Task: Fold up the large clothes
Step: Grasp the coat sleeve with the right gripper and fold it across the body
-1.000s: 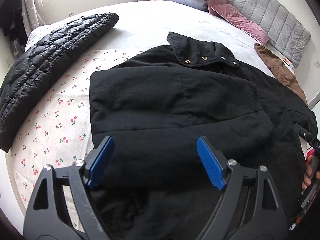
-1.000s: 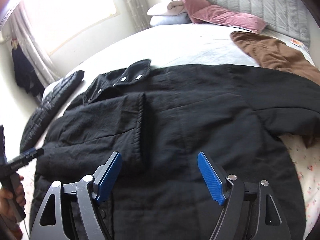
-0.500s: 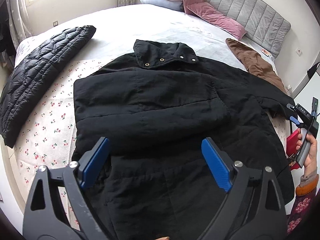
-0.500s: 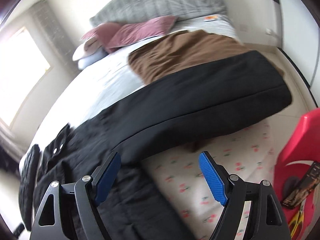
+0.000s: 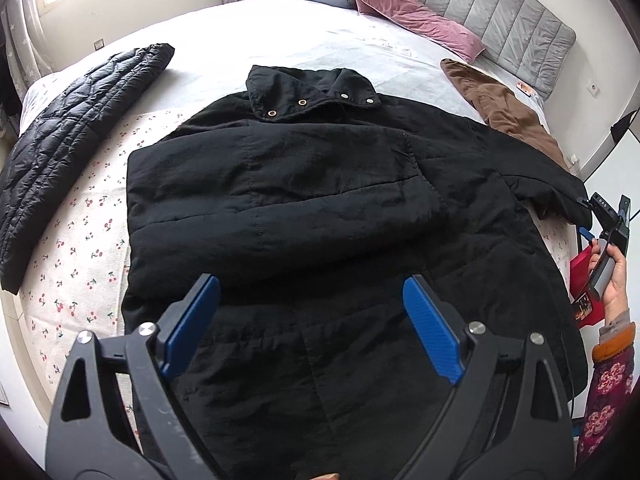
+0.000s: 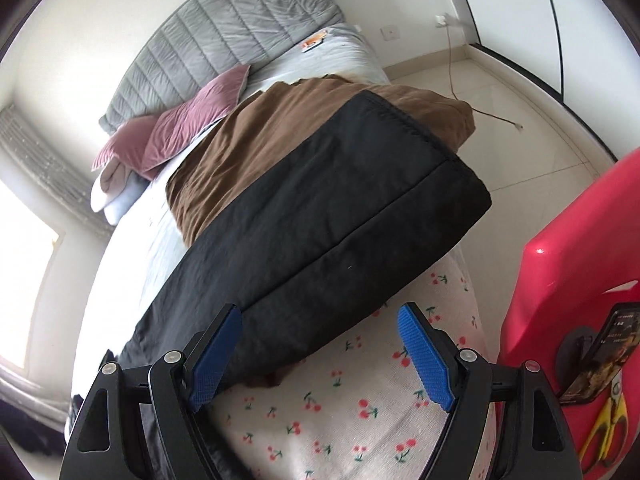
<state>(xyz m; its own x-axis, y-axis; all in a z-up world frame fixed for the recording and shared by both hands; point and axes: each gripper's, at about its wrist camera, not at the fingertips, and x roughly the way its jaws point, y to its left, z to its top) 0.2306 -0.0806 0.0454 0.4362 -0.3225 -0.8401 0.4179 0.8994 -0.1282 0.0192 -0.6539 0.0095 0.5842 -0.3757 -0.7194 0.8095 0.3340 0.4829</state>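
Altogether three garments lie on one bed (image 5: 280, 32); both tongs gape, empty.

L wrist cam above black coat (image 5: 320, 208), angled down; R cam near sleeve (image 6: 328, 216); shared: coat, headboard (image 5: 500, 12).

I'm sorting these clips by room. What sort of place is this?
A bedroom, most likely: a wide bed with a grey padded headboard, pink pillows by it, and a black coat spread out on it.
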